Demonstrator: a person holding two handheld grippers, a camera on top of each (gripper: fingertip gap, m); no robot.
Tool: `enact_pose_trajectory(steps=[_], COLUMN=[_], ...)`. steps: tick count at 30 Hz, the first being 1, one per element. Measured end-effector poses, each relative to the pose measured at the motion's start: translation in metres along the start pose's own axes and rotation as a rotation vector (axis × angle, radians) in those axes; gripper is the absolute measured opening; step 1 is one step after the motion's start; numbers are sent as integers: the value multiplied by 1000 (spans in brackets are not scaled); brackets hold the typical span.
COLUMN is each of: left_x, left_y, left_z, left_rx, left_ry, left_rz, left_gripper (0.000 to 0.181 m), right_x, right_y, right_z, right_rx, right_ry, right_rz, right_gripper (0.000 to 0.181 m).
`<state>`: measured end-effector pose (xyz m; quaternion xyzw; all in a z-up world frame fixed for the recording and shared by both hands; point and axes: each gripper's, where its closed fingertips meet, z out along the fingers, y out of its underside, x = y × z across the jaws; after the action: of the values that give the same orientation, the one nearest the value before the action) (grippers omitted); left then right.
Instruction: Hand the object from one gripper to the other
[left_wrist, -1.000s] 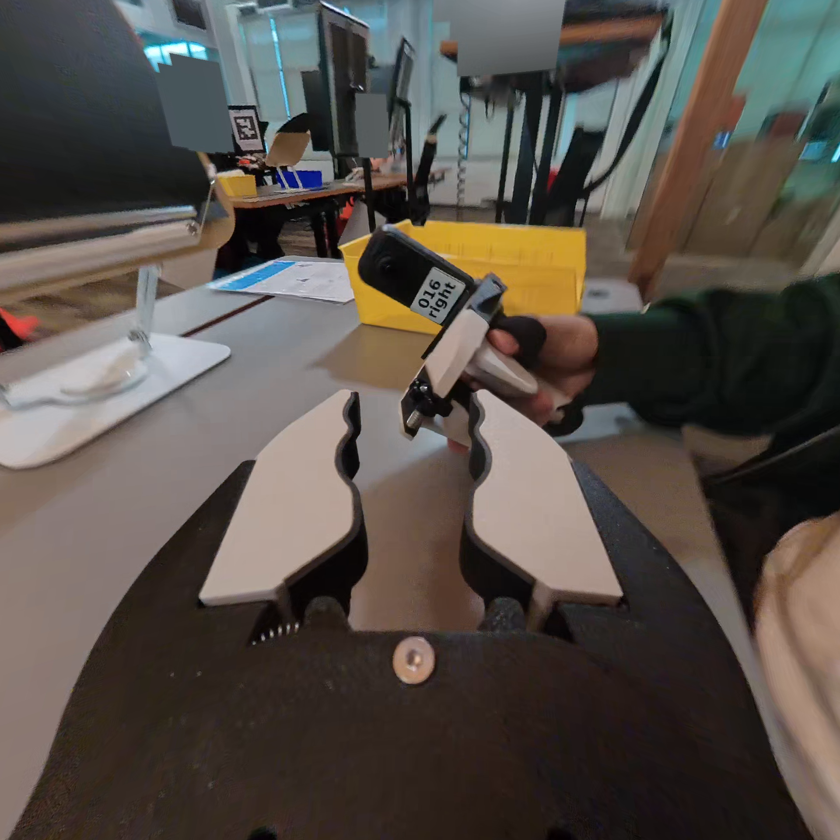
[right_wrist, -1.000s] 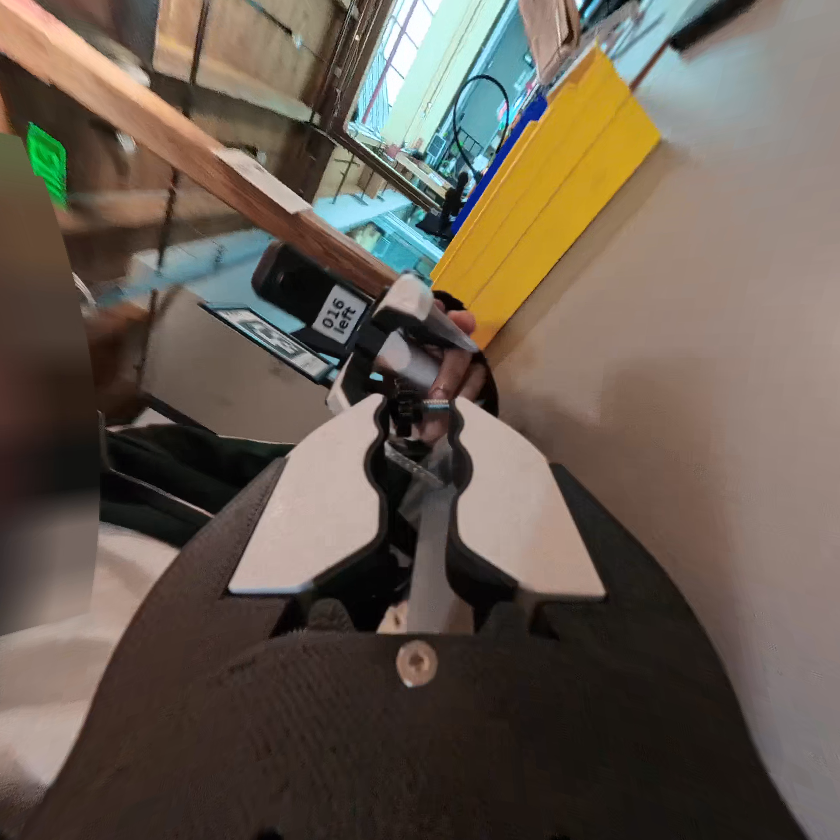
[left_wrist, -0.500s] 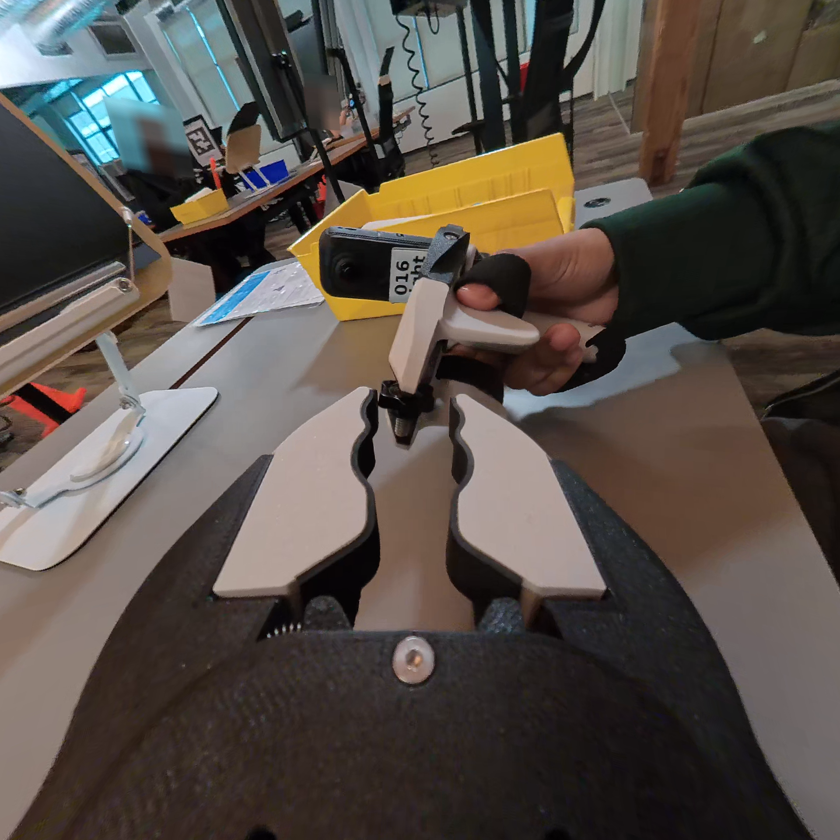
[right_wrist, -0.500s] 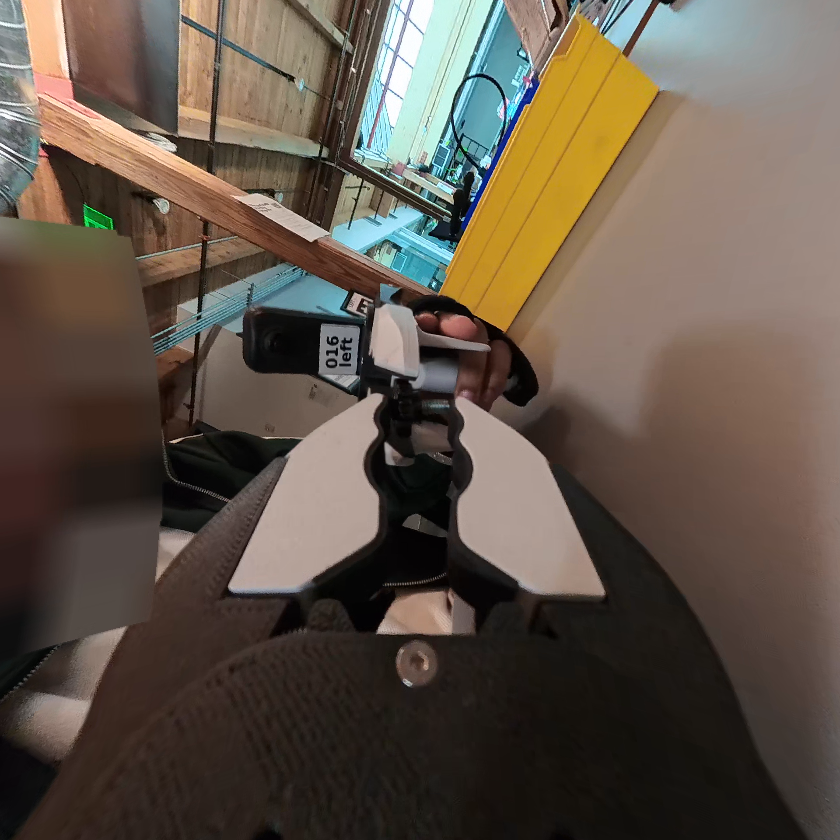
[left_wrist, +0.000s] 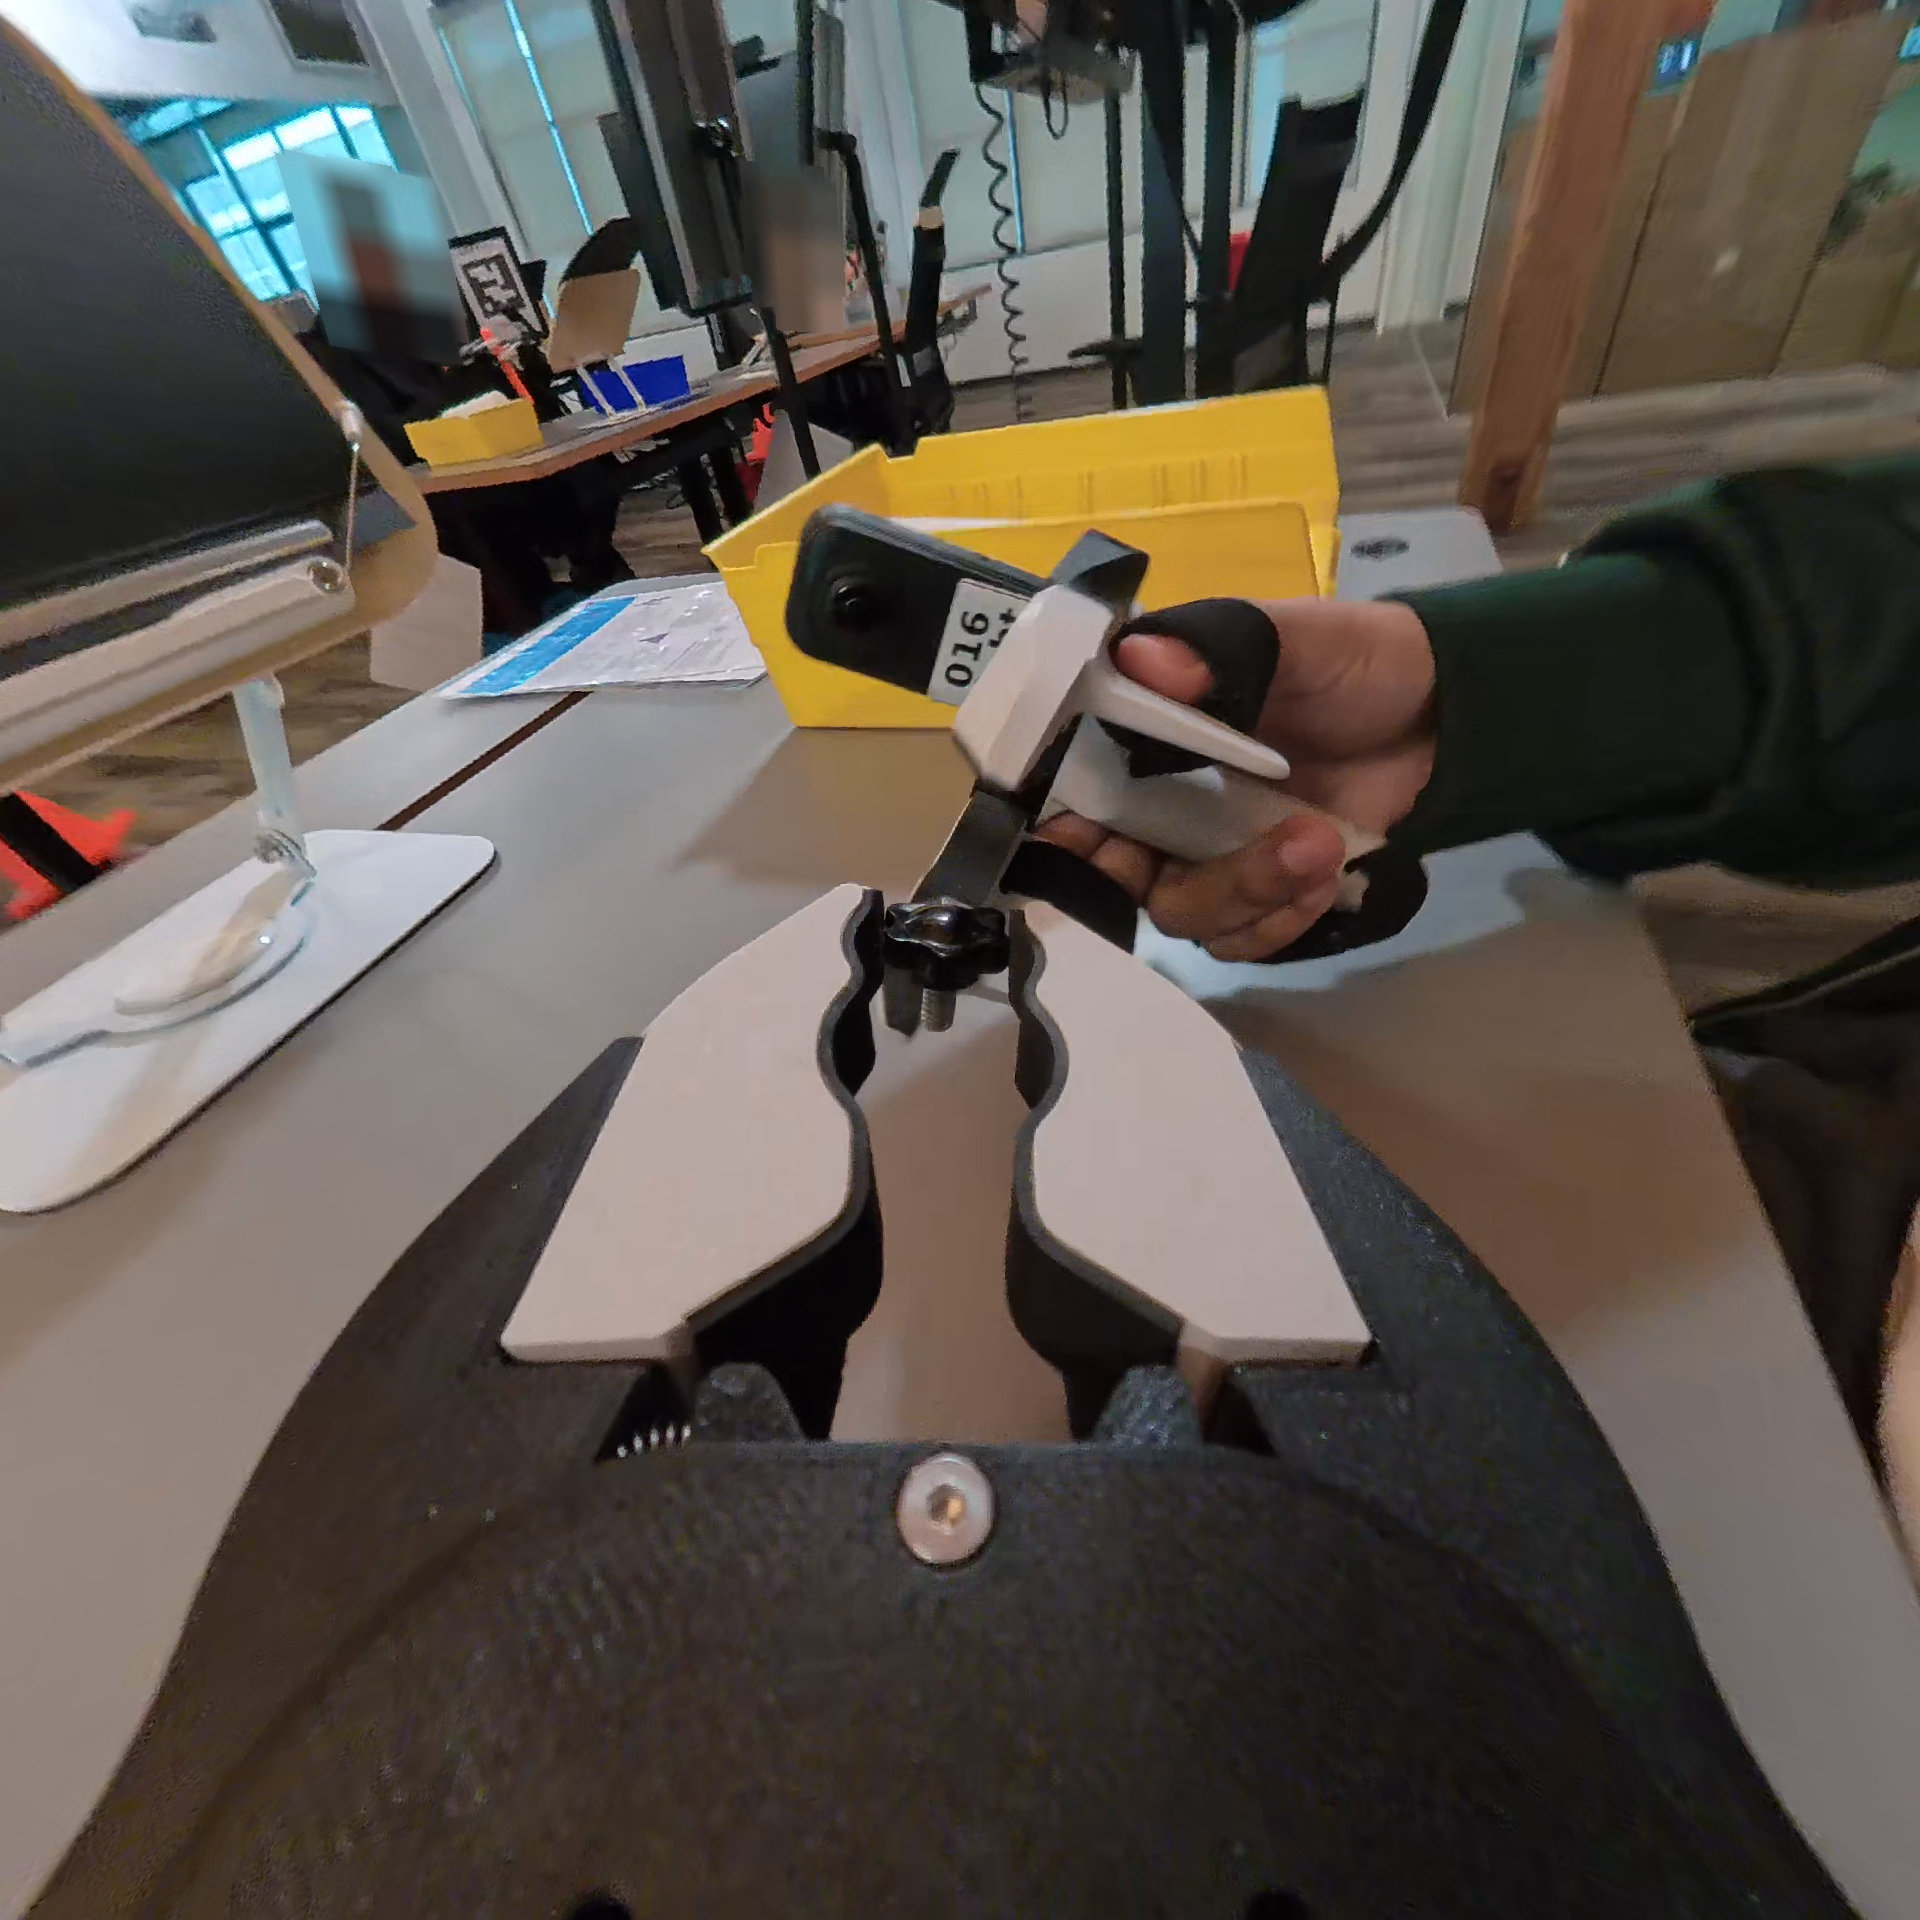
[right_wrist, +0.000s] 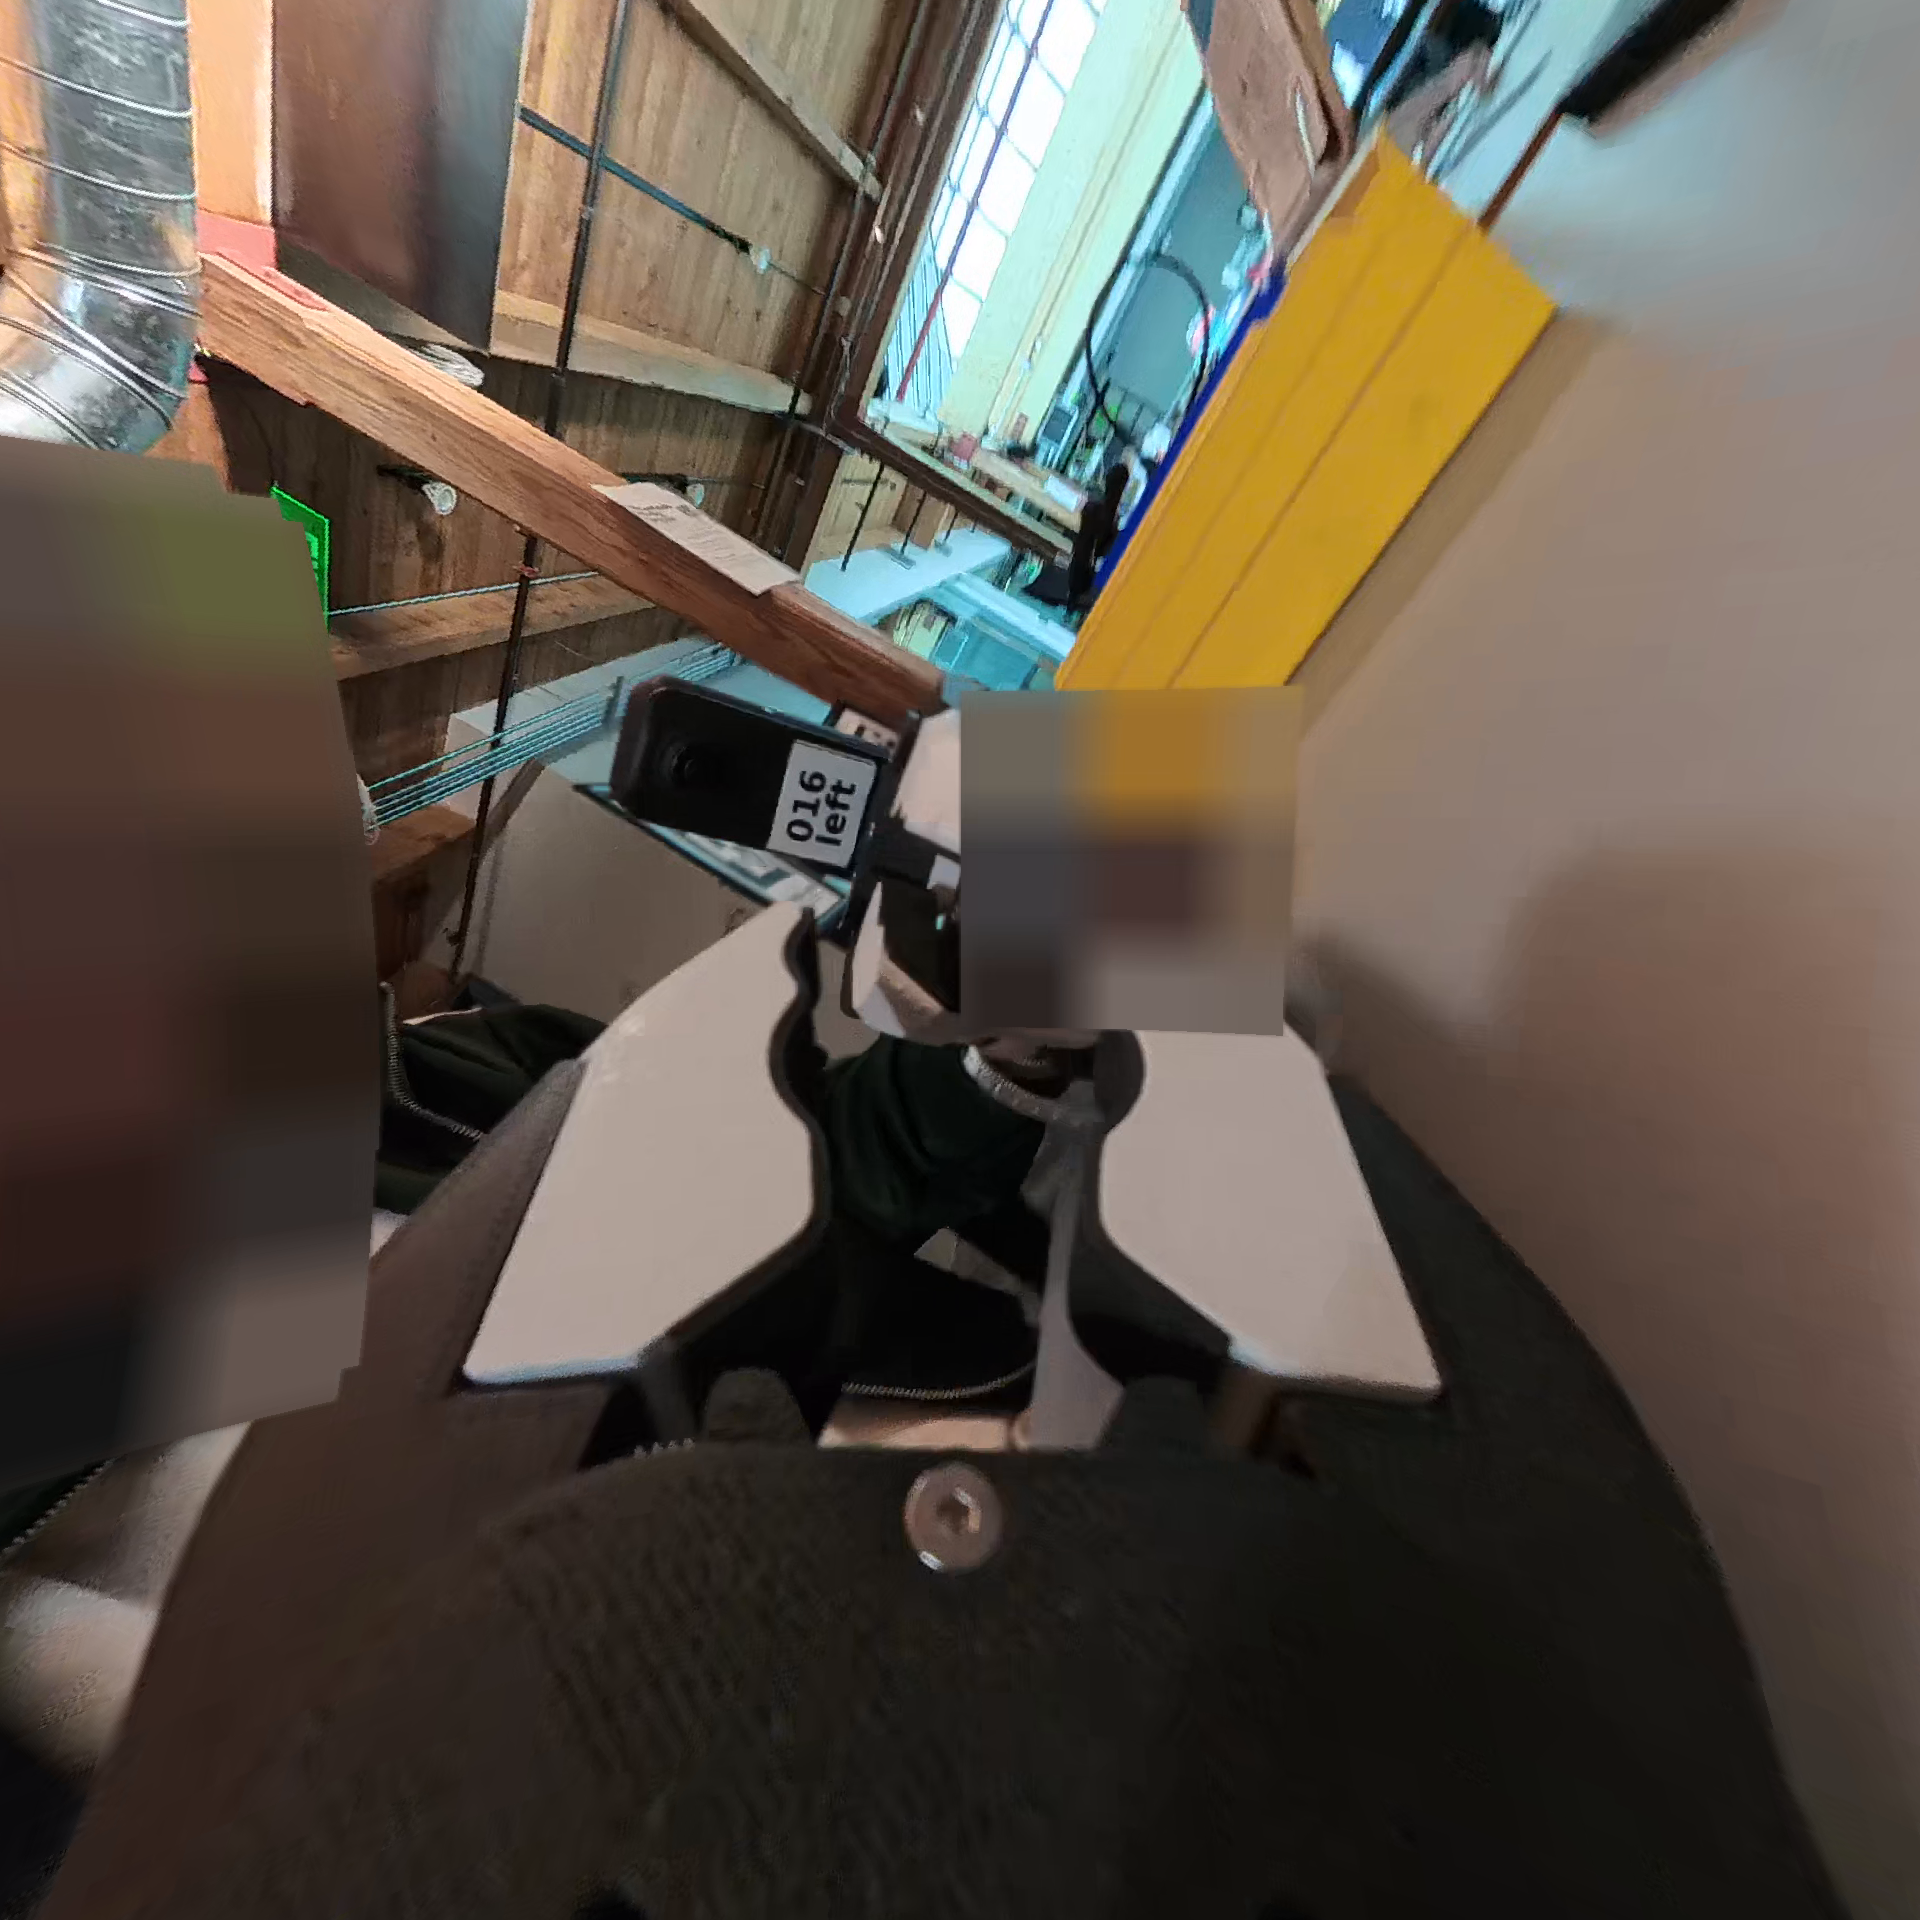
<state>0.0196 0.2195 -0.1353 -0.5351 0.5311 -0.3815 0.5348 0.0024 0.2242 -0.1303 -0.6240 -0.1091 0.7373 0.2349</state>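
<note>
A small black star knob with a metal screw (left_wrist: 943, 951) sits between the tips of my left gripper (left_wrist: 943, 940), whose jaws are closed against it. It is held above the grey table (left_wrist: 582, 831). My right gripper (left_wrist: 951, 883) is held by a hand in a dark green sleeve (left_wrist: 1662, 665). It points down at the knob from above, edge-on. In the right wrist view my right gripper (right_wrist: 966, 987) has its jaws wide apart, and a mosaic patch hides most of the knob. The left gripper's black camera (right_wrist: 727, 774) shows beyond.
A yellow bin (left_wrist: 1143, 499) stands at the back of the table. A white monitor stand base (left_wrist: 208, 987) is at the left, under a dark screen. A printed sheet (left_wrist: 623, 644) lies beside the bin. The table's right edge is close to the person's body.
The right gripper held the knob and brought it between my left fingers. Now the left jaws have closed on it and the right jaws have spread apart.
</note>
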Motion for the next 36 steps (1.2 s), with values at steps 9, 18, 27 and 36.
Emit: enact_pose_trajectory(steps=[9,18,27,36], left_x=[-27,-21,-2,-10], left_y=[-23,-25,-24,-31], left_z=[-26,-26,-16,-18], left_rx=[288,278,221,284], left_ry=[154,235,289,218], left_rz=[-558,-593,-527,-499], left_gripper=[22,23,23,52], right_x=[-12,-5,-4,-14], right_y=[-29,-5,5,0], right_z=[-10,9,17,17], right_rx=[133,-22,-67,-4], right_ry=[206,314,310,274], right_rz=[-604,-904,-940,-936], right_gripper=[62,28,11,6])
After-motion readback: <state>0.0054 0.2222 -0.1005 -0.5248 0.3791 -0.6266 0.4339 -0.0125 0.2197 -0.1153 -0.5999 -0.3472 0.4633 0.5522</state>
